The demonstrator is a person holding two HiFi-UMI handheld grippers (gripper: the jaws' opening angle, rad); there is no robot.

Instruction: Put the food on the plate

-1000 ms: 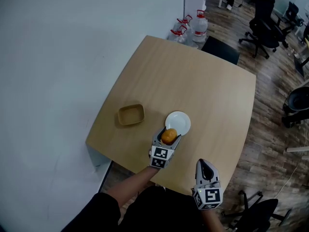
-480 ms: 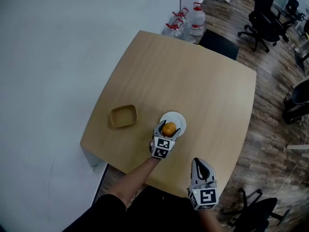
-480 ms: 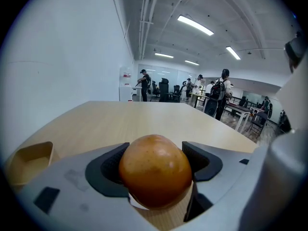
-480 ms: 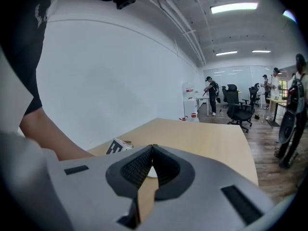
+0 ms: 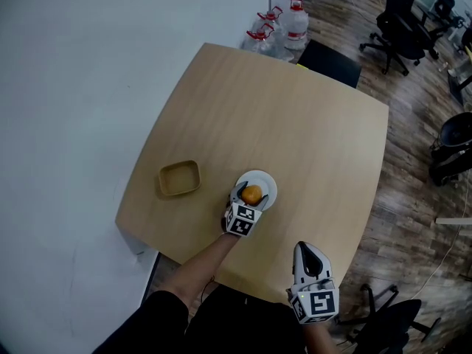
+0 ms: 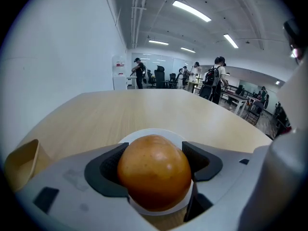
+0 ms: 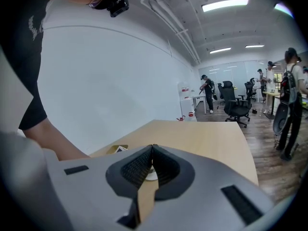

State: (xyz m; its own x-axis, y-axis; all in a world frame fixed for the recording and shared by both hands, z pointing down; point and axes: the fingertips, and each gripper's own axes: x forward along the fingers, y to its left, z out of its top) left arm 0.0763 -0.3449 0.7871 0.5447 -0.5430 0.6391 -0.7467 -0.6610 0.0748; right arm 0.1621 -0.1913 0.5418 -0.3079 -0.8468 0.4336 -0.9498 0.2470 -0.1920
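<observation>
A round orange-brown bun sits between the jaws of my left gripper, which is shut on it. The bun is over the small white plate, whose rim shows past and under the bun; whether it touches the plate I cannot tell. My right gripper hangs off the table's near edge, shut with nothing between its pads.
A shallow wooden tray lies on the table left of the plate. Water bottles stand on the floor past the far corner. Office chairs are at the right, with people in the distance.
My left gripper has carried the bun forward from the plate's near edge to over the plate. The right gripper has stayed near the table's edge.
</observation>
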